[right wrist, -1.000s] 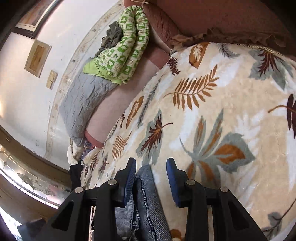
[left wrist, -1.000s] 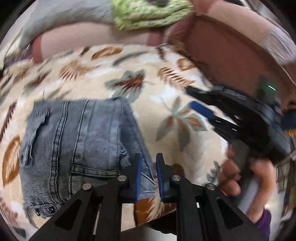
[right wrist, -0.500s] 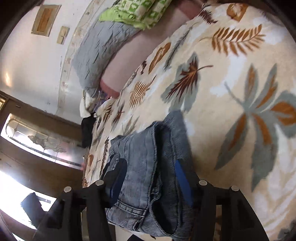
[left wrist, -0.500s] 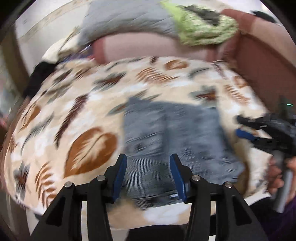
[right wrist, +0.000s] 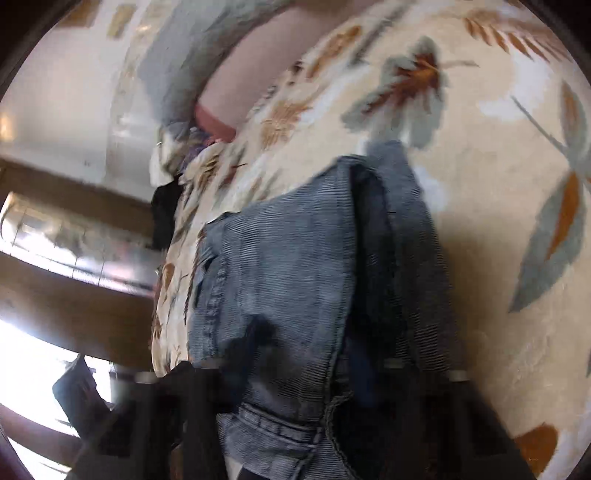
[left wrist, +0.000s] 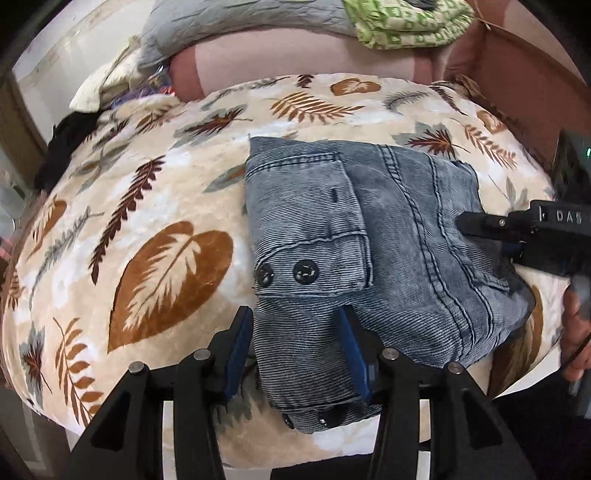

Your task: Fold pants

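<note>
Bed [left wrist: 155, 206], plush leaf-print cover: the folded pants [left wrist: 399, 236], ribbed grey denim, lie at its near edge. I should square the stack before letting go. Left tongs [left wrist: 295, 354] half open, astride the hem. Right tongs [left wrist: 469, 223] closing on the far fold.

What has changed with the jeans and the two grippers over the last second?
The left gripper let go of the jeans corner it pinched, opened, and now straddles their near edge. The right gripper, which was open off to the side, came in over the jeans' right edge and its jaws are closing on the denim. The jeans stay folded on the leaf-print blanket; the green bedding behind is unmoved.
</note>
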### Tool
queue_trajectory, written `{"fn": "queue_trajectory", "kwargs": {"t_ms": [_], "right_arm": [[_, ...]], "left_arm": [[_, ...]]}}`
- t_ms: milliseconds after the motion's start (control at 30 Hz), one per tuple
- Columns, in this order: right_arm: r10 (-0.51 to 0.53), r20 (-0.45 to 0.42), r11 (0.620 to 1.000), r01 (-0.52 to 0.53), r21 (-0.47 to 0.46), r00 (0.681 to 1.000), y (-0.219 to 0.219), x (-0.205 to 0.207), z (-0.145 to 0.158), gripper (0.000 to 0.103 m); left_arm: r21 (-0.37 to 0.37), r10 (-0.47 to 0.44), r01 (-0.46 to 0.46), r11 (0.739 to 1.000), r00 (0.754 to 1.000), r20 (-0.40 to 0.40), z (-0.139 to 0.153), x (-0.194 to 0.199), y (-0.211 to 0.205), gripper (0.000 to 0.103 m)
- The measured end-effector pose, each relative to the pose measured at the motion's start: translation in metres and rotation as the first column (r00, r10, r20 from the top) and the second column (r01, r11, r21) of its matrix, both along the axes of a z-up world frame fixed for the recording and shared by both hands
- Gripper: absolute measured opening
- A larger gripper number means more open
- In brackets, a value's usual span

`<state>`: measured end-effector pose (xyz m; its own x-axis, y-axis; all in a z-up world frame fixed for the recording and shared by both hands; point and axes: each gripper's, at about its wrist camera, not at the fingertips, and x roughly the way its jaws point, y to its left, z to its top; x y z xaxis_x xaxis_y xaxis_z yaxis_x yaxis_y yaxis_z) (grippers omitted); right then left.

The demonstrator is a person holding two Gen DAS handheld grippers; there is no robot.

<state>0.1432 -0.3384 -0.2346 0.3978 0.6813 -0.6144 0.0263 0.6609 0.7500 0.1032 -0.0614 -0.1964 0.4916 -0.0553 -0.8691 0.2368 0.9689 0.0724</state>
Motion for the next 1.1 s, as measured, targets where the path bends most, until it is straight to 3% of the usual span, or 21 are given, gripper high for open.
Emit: {"fn": "queue_trajectory", "kwargs": {"t_ms": [67,200,267,433,567,633,733,867,967,1100], "right_arm": [[-0.011,0.038,1.0,0.011,0.003,0.999,-0.004,-0.003,0.008,0.009],[-0.068,0.23,0.996,0.078,-0.034,0.971,-0.017,-0.018,0.045,0.007],[-0.103,0.249,0.991,0.121,-0.058,0.963,-0.025,-0.022,0.05,0.006],[-0.169,0.138,0.969,0.191,-0.16,0.976,-0.037,-0.013,0.033,0.004],[-0.118,-0.031,0.972,0.109,-0.208,0.993,-0.031,-0.003,-0.001,0.006],[-0.128,-0.017,0.97,0.121,-0.213,0.992,-0.031,-0.004,0.005,0.009],[-0.192,0.054,0.963,0.198,-0.181,0.98,-0.043,-0.011,0.02,0.012],[-0.276,0.188,0.925,0.314,-0.215,0.943,-0.054,-0.021,0.044,0.013],[-0.271,0.26,0.921,0.328,-0.208,0.927,-0.047,-0.019,0.058,0.014],[-0.202,0.293,0.935,0.273,-0.226,0.935,-0.032,0.002,0.064,0.013]], "left_arm": [[-0.01,-0.002,0.002,1.0,1.0,-0.003,0.001,-0.001,-0.001,0.047],[-0.041,-0.017,0.016,0.999,1.0,-0.005,0.006,-0.002,-0.007,0.047],[-0.055,-0.027,0.027,0.998,1.0,0.0,0.008,-0.004,-0.015,0.047],[-0.046,-0.055,0.055,0.997,0.998,0.008,0.005,-0.004,-0.036,0.049],[-0.008,-0.047,0.047,0.999,0.999,-0.005,-0.007,-0.001,-0.04,0.05],[-0.042,-0.035,0.035,0.999,0.999,-0.021,-0.001,0.0,-0.033,0.05],[-0.066,-0.01,0.008,0.998,1.0,-0.028,0.012,-0.004,-0.02,0.051],[-0.076,-0.009,0.011,0.997,0.999,0.034,0.034,-0.007,-0.013,0.055],[-0.077,-0.016,0.02,0.997,0.998,0.058,0.042,0.001,-0.016,0.058],[-0.04,-0.028,0.03,0.999,0.997,0.07,0.037,0.014,-0.028,0.058]]}}
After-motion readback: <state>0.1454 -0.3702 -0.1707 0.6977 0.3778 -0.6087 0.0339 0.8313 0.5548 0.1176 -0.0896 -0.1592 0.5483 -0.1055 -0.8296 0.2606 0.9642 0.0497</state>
